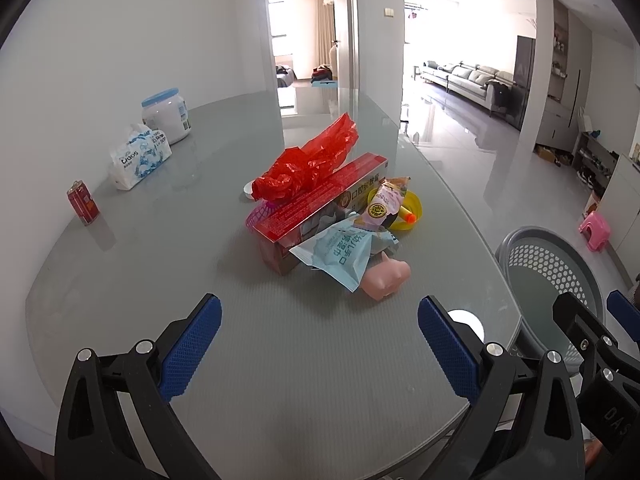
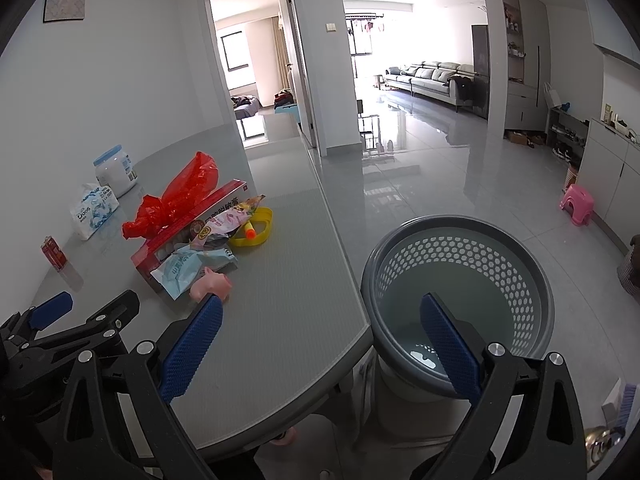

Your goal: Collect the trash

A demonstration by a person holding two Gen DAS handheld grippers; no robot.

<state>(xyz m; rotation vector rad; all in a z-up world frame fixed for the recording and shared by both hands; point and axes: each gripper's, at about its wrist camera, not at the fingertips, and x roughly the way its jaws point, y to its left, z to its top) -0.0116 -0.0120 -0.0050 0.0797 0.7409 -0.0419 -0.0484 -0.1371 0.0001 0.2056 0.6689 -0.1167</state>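
A pile of trash lies mid-table: a red plastic bag (image 1: 312,164) on a long red box (image 1: 320,208), a light blue wrapper (image 1: 344,254), a purple snack packet (image 1: 386,204), a pink pig toy (image 1: 386,276) and a yellow ring (image 1: 412,210). The same pile shows in the right wrist view, with the red bag (image 2: 176,200) on top. A grey perforated basket (image 2: 460,280) stands on the floor off the table's right edge. My left gripper (image 1: 320,344) is open and empty above the table, short of the pile. My right gripper (image 2: 320,340) is open and empty over the table edge beside the basket.
On the grey table (image 1: 280,360), at the far left near the wall, are a red can (image 1: 83,202), a tissue pack (image 1: 138,156) and a white jar with a blue lid (image 1: 166,114). A pink stool (image 2: 576,202) stands on the floor at right.
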